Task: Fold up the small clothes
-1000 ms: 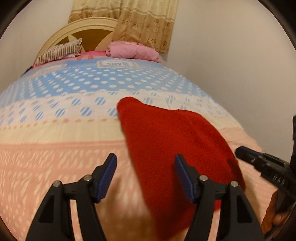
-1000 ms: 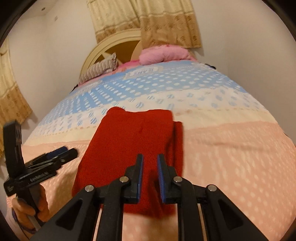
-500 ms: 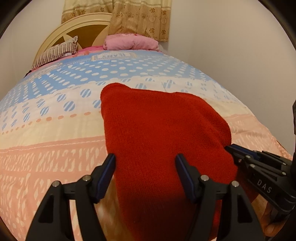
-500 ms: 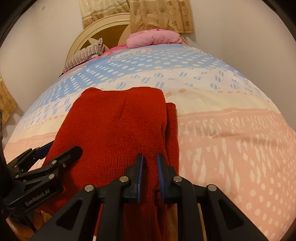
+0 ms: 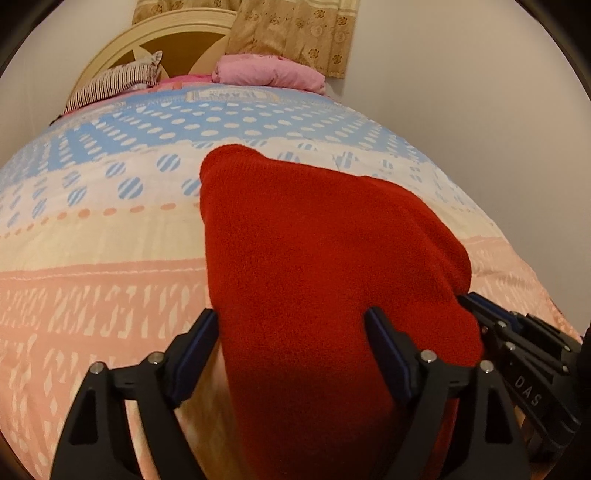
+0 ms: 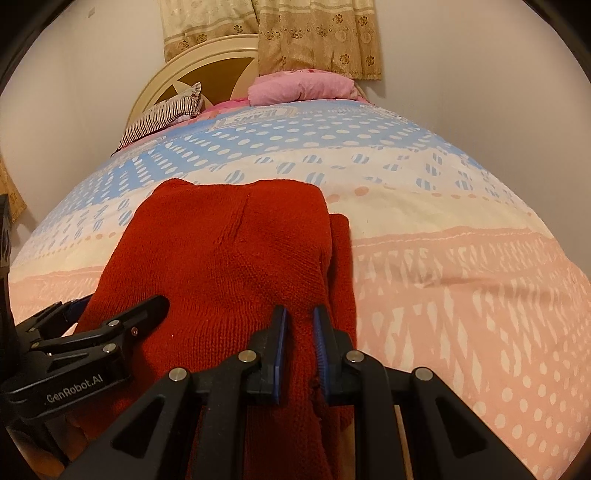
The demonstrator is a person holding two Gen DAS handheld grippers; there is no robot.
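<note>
A red knitted garment [image 5: 317,266] lies folded on the patterned bedspread [image 5: 96,258]; it also shows in the right wrist view [image 6: 229,258]. My left gripper [image 5: 291,347] is open, its fingers either side of the garment's near left edge. My right gripper [image 6: 299,332] is nearly closed on a fold of the garment's near right edge. The right gripper also shows in the left wrist view [image 5: 517,343], and the left gripper in the right wrist view [image 6: 92,332].
A striped pillow [image 6: 162,118] and a pink folded blanket [image 6: 303,88] lie at the head of the bed by the cream headboard [image 6: 207,62]. A plain wall [image 5: 461,92] runs along the bed's right side. Curtains [image 6: 314,33] hang behind.
Both grippers have moved forward and down to the garment's near edge. The right gripper now pinches the fabric. The left gripper stays open around the left edge.
</note>
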